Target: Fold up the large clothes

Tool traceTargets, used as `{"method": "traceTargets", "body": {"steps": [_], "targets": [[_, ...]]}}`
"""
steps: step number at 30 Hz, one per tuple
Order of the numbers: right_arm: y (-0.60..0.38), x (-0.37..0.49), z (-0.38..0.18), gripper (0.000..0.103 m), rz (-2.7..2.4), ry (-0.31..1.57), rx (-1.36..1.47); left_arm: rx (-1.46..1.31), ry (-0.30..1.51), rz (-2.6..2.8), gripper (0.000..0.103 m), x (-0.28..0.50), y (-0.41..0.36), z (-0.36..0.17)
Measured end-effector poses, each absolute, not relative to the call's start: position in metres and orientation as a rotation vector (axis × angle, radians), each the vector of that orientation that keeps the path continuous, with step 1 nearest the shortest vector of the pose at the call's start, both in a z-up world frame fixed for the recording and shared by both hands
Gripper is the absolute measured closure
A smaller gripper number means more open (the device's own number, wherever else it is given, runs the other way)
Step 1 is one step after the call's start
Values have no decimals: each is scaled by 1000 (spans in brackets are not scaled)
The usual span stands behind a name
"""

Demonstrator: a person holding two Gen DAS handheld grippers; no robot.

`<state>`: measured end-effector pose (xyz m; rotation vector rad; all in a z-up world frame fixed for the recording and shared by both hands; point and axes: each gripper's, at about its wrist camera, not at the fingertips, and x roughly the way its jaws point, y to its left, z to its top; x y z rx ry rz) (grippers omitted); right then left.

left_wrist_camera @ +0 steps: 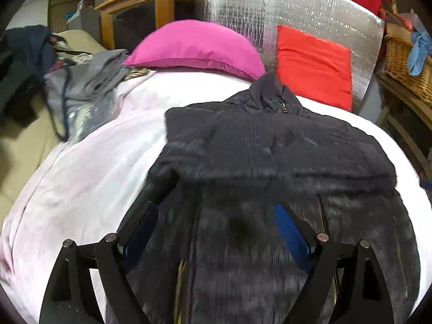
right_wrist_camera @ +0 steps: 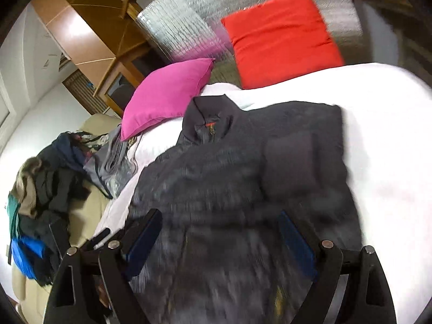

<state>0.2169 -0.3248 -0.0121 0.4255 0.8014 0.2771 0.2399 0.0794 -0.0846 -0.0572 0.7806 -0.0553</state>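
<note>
Left wrist view
Left claw (left_wrist_camera: 218, 197): hovers low over the jacket's lower half, its 2 fingers (left_wrist_camera: 293, 232) spread wide with nothing between them; blue pads face inward.
Jacket (left_wrist_camera: 270, 145): dark, padded, lies flat on the bed, zipped collar pointing toward the pillows, a sleeve folded across the chest; the near part is blurred.
Bed (left_wrist_camera: 94, 167): white cover, carrying the jacket toward its right side.
Pink pillow (left_wrist_camera: 197, 46): at the head of the bed, left of the red cushion (left_wrist_camera: 313, 67), which leans on a silver foil sheet (left_wrist_camera: 270, 5).
Wicker basket (left_wrist_camera: 405, 67): at the right edge, on a wooden stand, blue cloth (left_wrist_camera: 419, 51) draped over its rim.
Grey garment (left_wrist_camera: 86, 91): crumpled at the bed's left edge.

Right wrist view
Right claw (right_wrist_camera: 220, 229): tilted view, over the jacket's (right_wrist_camera: 229, 167) hem, fingers (right_wrist_camera: 297, 243) wide apart, gripping nothing.
Sleeve: folded in on the right shoulder as a flat dark panel.
Only here: a heap of clothes (right_wrist_camera: 46, 194) on a beige sofa (right_wrist_camera: 89, 208) left of the bed (right_wrist_camera: 383, 140), with blue fabric at its bottom.
Only in the left view: the basket.
</note>
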Motion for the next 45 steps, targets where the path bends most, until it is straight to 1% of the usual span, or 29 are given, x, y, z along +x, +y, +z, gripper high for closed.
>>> {"method": "traceTargets", "body": {"steps": [5, 8, 16, 22, 28, 45], "targets": [[-335, 126, -15, 13, 225, 790, 400, -104, 764, -43, 15, 176, 94, -78], [-342, 73, -26, 13, 201, 794, 432, -132, 769, -33, 15, 142, 101, -76], [-356, -1, -37, 13, 164, 766, 551, -215, 754, -14, 15, 76, 115, -63], [-360, -22, -28, 13, 153, 727, 579, -241, 748, 15, 15, 53, 122, -55], [-348, -39, -11, 13, 167, 683, 522, -228, 746, 43, 15, 41, 120, -45], [-324, -48, 1, 13, 189, 671, 437, -220, 731, 46, 15, 30, 119, -41]]}}
